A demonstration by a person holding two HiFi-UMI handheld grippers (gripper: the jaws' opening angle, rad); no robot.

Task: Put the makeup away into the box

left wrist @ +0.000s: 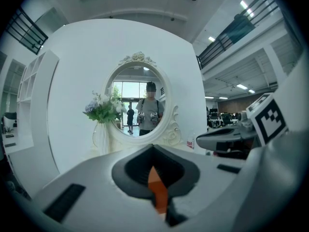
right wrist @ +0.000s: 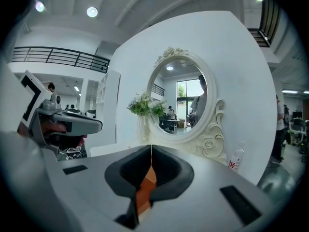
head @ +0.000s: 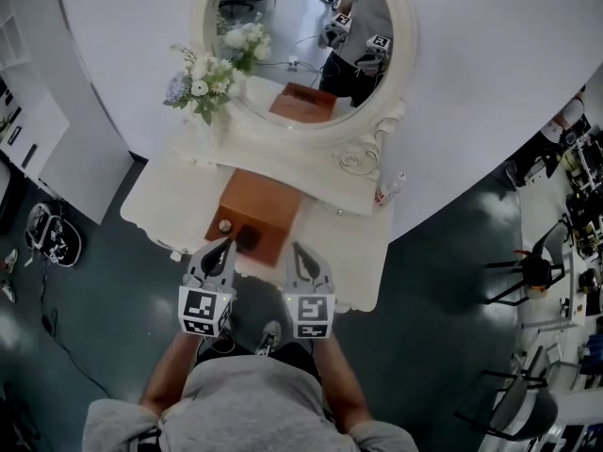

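The left gripper and right gripper hang side by side over the white worktop's near edge, both sets of fingers pressed together on nothing, with 1 small pale makeup piece at the near-left corner of the brown box.

The box is being borne by the table, in front of the mirror that is being held upright at the table's back. The vase of flowers is being kept at the back left, beside the mirror, and the bottle at the right end. The left gripper and the right gripper are being held side by side at the table's near edge. The left is over the box's near end and the right is just right of the box.
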